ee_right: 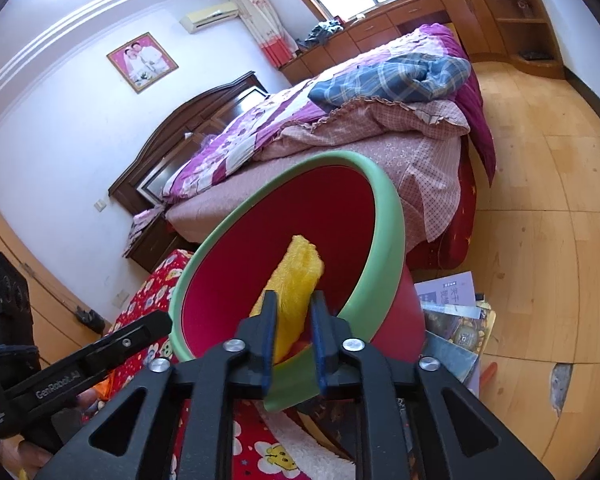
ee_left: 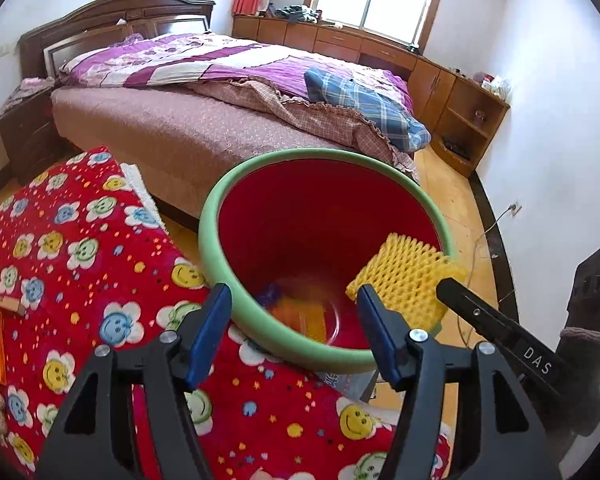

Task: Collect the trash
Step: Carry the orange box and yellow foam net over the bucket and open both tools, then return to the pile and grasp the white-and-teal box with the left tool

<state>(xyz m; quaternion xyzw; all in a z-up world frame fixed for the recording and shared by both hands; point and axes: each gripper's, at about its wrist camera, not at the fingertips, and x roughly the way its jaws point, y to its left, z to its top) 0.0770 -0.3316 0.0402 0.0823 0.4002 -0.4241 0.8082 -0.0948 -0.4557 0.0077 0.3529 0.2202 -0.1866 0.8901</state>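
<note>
The right gripper [ee_right: 293,312] stood narrowly parted in the lower middle of its frame, the yellow foam net [ee_right: 296,280] between its blue pads [ee_right: 269,320], over the mouth of the red bin with the green rim [ee_right: 388,232]; whether the pads still pressed it was unclear. The left gripper [ee_left: 294,300] stood wide apart and empty across the bin's near rim. Orange scraps [ee_left: 300,312] at the bin's bottom were blurred.

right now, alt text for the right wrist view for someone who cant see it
The right gripper holds a yellow foam net between its blue pads over the mouth of a red bin with a green rim. Behind are a bed with purple bedding and a wooden floor.
</note>
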